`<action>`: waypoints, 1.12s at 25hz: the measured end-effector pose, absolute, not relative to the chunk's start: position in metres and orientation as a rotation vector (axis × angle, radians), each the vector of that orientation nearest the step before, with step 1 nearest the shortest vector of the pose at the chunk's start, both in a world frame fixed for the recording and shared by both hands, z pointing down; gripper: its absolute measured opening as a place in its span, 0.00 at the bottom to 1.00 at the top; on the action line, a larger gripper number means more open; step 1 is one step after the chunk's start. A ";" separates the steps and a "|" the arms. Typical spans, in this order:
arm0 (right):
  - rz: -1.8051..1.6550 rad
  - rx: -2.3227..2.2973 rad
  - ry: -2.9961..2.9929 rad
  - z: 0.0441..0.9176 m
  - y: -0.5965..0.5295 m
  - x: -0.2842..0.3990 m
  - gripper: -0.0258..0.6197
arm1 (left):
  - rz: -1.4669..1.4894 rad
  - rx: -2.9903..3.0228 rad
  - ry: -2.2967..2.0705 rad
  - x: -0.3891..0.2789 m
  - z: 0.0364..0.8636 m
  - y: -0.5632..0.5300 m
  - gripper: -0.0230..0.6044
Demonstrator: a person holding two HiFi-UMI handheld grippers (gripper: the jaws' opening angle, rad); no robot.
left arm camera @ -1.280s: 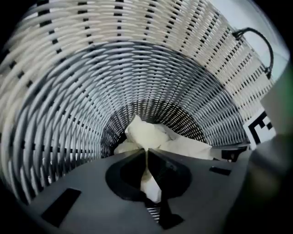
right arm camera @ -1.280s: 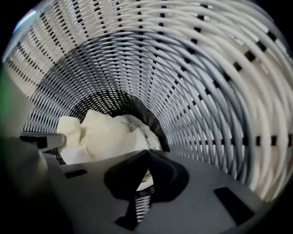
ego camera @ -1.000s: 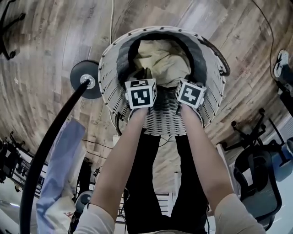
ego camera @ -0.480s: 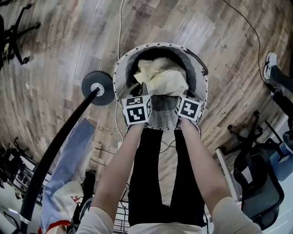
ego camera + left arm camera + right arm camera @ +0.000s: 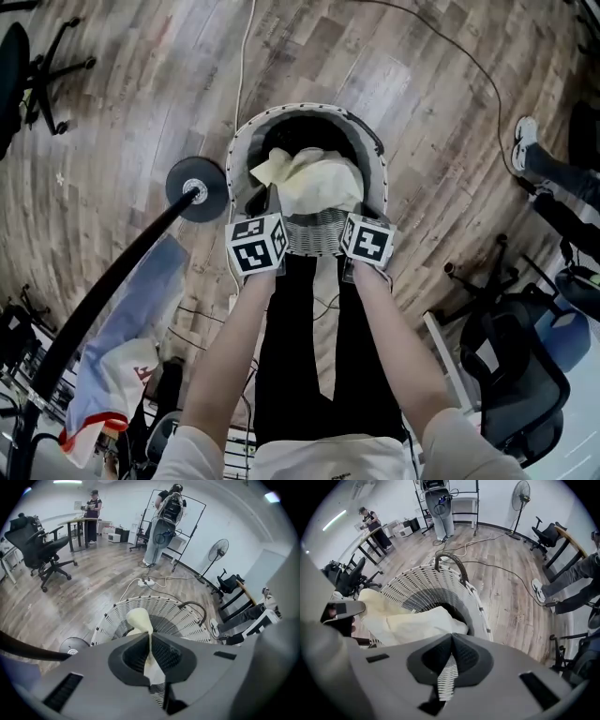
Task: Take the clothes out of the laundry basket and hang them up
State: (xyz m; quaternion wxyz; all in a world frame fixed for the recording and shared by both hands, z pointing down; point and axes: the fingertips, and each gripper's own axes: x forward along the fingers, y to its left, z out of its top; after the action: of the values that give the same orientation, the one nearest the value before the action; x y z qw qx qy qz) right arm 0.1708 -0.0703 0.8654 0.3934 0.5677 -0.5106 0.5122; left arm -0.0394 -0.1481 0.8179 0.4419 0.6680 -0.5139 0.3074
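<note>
1. While the head view looks steeply down past both forearms, the white laundry basket stands mid-frame on the wood floor. A cream garment is bunched high in its mouth.
   - The left gripper and right gripper hang over the basket's rim at its 6 o'clock. Their marker cubes cover the fingers here.
   - At the basket's 9 o'clock sits the round base of a black rack pole.
   - Toward 7 o'clock a pale blue garment and a white garment with red trim hang beside the pole. I take these as pieces already hung.

2. From the left gripper view, the fingers are closed on a fold of the cream garment. The fold rises from between them toward 12 o'clock, above the basket rim.

3. From the right gripper view, the fingers are pressed together.
   - The cream garment spreads toward 9 o'clock and its edge runs right into the tips, so a thin pinch of hem seems likely.
   - The basket wall curves behind at 12 o'clock.
   - Much of this piece still lies in the basket mouth. It has yet to come clear, reach the rack and be hung.
   - Whether more clothing lies in the dark basket beneath it is hidden.
</note>
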 end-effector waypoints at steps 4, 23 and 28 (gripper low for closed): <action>1.284 1.414 -1.324 0.836 -0.063 0.182 0.05 | 0.715 1.666 -1.330 -0.039 0.776 -0.141 0.09; 1.259 1.207 -1.662 0.691 -0.061 0.189 0.05 | 0.413 1.739 -1.585 -0.026 0.561 -0.137 0.08; 1.232 1.118 -1.768 0.655 -0.067 0.180 0.05 | 0.271 1.788 -1.648 -0.028 0.498 -0.143 0.08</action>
State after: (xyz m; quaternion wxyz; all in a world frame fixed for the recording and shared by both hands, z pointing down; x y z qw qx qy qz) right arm 0.1804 -0.0669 0.6548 0.3495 0.4316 -0.6823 0.4755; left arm -0.0278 -0.1426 0.4977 0.3406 0.6872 -0.6332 0.1042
